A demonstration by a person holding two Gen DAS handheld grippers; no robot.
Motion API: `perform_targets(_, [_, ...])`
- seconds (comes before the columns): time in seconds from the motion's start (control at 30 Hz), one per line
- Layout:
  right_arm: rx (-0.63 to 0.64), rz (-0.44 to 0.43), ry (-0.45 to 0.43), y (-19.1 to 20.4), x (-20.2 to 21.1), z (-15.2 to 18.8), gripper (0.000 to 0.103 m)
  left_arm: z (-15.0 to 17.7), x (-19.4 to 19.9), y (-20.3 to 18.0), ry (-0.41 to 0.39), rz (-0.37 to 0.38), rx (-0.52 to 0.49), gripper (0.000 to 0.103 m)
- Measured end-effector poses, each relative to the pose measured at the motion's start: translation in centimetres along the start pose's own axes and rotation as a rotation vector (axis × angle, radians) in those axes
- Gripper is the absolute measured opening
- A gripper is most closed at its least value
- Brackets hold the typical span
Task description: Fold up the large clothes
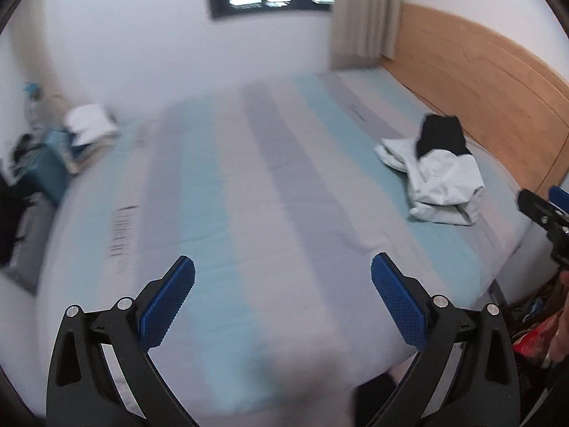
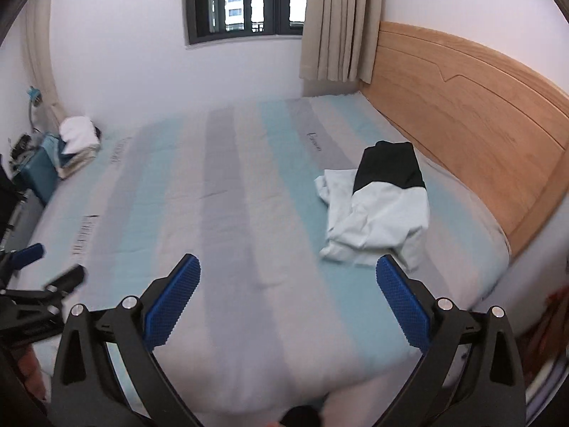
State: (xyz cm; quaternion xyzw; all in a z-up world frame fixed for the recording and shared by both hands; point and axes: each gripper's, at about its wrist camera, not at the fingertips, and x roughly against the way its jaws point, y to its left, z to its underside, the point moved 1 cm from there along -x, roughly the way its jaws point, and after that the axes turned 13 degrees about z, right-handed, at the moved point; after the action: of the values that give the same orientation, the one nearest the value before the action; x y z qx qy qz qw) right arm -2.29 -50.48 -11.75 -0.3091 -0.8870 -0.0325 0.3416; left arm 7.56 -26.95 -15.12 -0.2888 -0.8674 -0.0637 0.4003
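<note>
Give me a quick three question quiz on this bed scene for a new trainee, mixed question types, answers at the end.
1. True or false: the black and white garment lies crumpled near the headboard.
2. What do the left gripper and right gripper hold?
3. The folded pile sits: A) by the headboard, B) at the bed's far left corner, C) on the floor.

Key: 1 true; 2 nothing, both open; 3 B.

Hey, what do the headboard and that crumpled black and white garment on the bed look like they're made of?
Headboard: looks like light wood or wood veneer, smooth matte finish, faint grain and routed grooves. Garment: soft woven fabric, likely cotton or a blend; it creases and slumps.
</note>
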Motion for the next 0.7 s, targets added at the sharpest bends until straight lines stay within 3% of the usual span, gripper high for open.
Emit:
perform_targets(0.13, [-0.038,0.004,0.012,-0.2,6.3,2.3,0.096,3.0,7.5,3.0,-0.008,-0.001,0.075,0.097])
perform_targets(0.23, [-0.073,-0.025,0.041,-1.7,9.2,4.7,0.096,5.1,10.8,2.7,-0.013,-0.028,0.044,0.097])
perform_targets(0.3, [-0.064,0.003,0.051,-3.0,10.2,5.9,0.095,6.3,11.6,1.6,-0.001,-0.056,0.025,0.097])
perform_targets(0.5, [-0.03,0.03,0.074,-8.5,10.2,6.4,0.096,9.3,12.4,-3.6,0.051,-0.061,0.1,0.097])
perform_targets(0.7, [0.018,0.096,0.057,-14.3,9.3,5.9,0.095,9.3,9.4,-12.1,0.083,0.021,0.092,0.097])
